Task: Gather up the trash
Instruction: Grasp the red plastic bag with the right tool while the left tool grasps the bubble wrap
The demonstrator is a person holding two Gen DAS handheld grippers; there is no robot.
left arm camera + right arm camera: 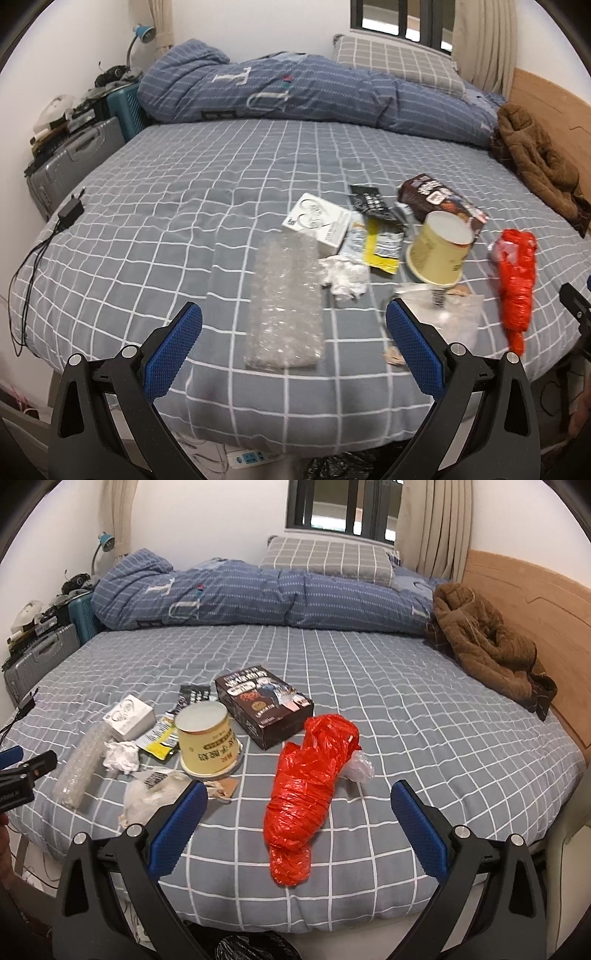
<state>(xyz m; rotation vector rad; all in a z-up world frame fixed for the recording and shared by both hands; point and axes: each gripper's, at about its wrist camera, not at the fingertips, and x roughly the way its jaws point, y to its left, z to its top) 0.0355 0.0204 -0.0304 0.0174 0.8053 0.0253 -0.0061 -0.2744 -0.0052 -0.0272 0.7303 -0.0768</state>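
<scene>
Trash lies on the grey checked bed. In the left wrist view: a bubble-wrap strip [286,301], crumpled tissue [345,277], a white box [317,223], a yellow wrapper [384,245], a black sachet [369,201], an upturned yellow paper cup [439,249], a brown carton [439,201], a clear bag [447,314] and a red plastic bag [517,280]. My left gripper [293,319] is open over the bubble wrap. My right gripper [297,797] is open around the red bag [310,786], beside the cup [207,738] and carton [264,709].
A folded blue duvet [258,594], a pillow [328,559] and a brown jacket [487,642] lie at the far side by the wooden headboard [532,587]. A charger with cable [70,214] sits at the bed's left edge. Suitcases [74,158] stand left. A black bag [251,947] lies below.
</scene>
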